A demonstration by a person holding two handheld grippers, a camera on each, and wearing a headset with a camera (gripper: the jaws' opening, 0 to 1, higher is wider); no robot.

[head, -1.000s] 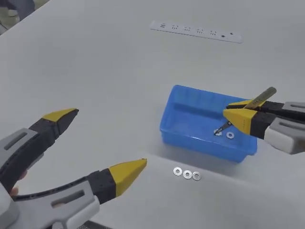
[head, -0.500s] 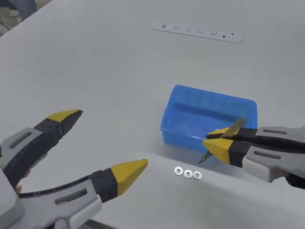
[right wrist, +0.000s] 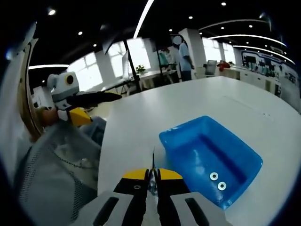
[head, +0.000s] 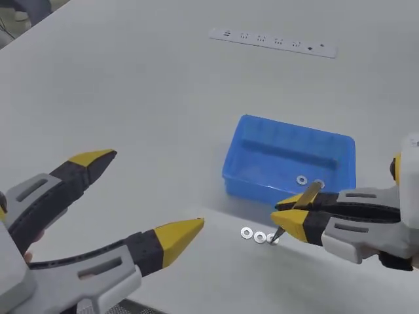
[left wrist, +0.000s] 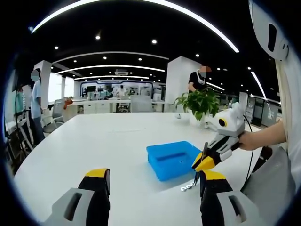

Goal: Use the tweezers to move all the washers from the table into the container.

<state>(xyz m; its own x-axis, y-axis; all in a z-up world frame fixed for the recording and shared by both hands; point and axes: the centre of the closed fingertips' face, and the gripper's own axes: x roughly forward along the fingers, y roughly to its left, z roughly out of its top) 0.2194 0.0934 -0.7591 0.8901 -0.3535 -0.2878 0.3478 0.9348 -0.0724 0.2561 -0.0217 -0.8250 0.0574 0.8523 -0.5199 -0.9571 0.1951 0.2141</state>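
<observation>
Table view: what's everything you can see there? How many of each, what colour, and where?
Table: one, white, under everything.
Container: one, blue, on the table.
Loose washers: three, silver, in a row on the table in front of the container.
Washers in the container: two, silver, side by side on its floor.
Tweezers: one, brass-coloured, in the right gripper, tip down at the row's right end.
Power strip: one, white, far side of the table.
Plant: one, green, beyond the table.
Left gripper: one, grey and black with yellow tips, open, near left.
Right gripper: one, same colours, shut on the tweezers, by the loose washers.
</observation>
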